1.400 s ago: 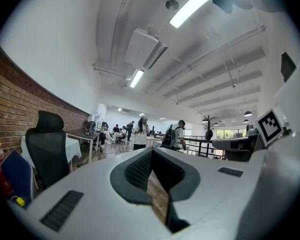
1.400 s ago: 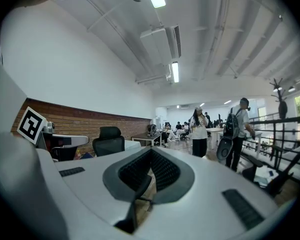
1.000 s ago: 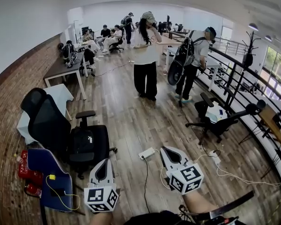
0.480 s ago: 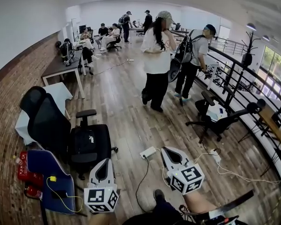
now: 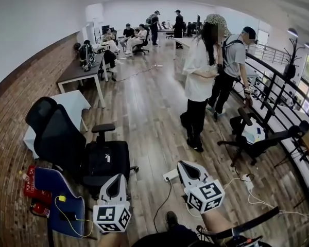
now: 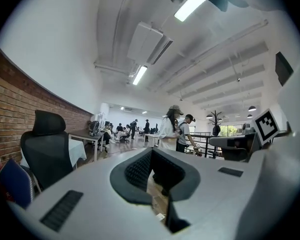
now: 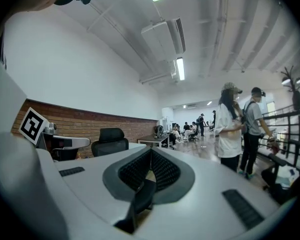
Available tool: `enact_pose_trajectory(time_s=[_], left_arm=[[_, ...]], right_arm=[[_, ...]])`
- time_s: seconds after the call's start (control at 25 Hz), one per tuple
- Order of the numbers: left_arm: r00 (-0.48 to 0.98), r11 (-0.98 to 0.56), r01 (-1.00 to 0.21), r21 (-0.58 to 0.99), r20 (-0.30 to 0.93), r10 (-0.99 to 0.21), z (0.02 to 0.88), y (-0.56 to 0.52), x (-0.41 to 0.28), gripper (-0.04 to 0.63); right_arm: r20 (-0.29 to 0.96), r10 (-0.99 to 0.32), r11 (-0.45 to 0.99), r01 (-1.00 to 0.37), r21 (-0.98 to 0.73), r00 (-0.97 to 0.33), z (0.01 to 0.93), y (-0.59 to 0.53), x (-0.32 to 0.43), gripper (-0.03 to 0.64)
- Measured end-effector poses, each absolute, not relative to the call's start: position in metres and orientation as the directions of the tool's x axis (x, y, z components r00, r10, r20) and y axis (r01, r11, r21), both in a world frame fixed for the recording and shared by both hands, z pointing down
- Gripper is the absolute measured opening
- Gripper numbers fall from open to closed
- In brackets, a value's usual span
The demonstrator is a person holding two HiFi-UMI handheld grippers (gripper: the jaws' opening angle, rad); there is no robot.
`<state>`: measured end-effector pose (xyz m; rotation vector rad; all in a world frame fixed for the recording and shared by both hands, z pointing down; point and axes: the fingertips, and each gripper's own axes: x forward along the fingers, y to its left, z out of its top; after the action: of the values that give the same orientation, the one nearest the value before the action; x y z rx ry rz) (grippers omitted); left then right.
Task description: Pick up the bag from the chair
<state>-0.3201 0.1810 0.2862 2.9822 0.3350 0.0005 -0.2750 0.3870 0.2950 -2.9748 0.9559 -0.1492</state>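
A black bag (image 5: 105, 161) lies on the seat of a black office chair (image 5: 56, 138) at the lower left of the head view. My left gripper (image 5: 115, 185) hovers just below and right of the seat, shut and holding nothing. My right gripper (image 5: 188, 170) is further right above the floor, also shut and empty. The left gripper view shows its closed jaws (image 6: 151, 151) with the chair's back (image 6: 45, 144) at left; the bag is hidden there. In the right gripper view the jaws (image 7: 151, 151) point past the chair (image 7: 110, 140).
A blue seat with a yellow cable (image 5: 59, 199) and red items (image 5: 31, 187) stand by the brick wall. A power strip (image 5: 171, 175) lies on the floor. A person in white (image 5: 198, 86) stands close ahead. A white table (image 5: 72, 104), another chair (image 5: 257, 138) and a railing (image 5: 278, 91) stand around.
The person in white has walked nearer and to the right. The chair and bag sit slightly further right in the view. Both grippers hold their places, still shut.
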Motion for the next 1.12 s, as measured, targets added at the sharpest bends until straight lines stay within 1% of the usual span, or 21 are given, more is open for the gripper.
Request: enact_pose_trajectory(time_s=[0.44,0.64,0.84,1.12], left_arm=[[0.990,-0.981,0.135,0.141,0.027,0.140,0.294,0.196,-0.211,0.009],[0.990,-0.983,0.129,0.130,0.036,0.134,0.293,0.214,-0.164,0.009],[0.994,-0.988,0.089,0.123,0.053,0.096,0.298,0.217,-0.128,0.009],[0.994,-0.991,0.049,0.126,0.094,0.061,0.312,0.218,-0.096,0.009]], right_arm=[[0.092,-0.640,-0.769,-0.636,-0.068,0.763,0.306,0.403,-0.152,0.017],[0.099,-0.656,-0.754,-0.653,-0.065,0.748,0.311,0.420,-0.102,0.017],[0.102,-0.682,-0.731,-0.680,-0.058,0.724,0.312,0.427,-0.069,0.017],[0.092,-0.701,-0.713,-0.698,-0.069,0.707,0.317,0.433,-0.033,0.017]])
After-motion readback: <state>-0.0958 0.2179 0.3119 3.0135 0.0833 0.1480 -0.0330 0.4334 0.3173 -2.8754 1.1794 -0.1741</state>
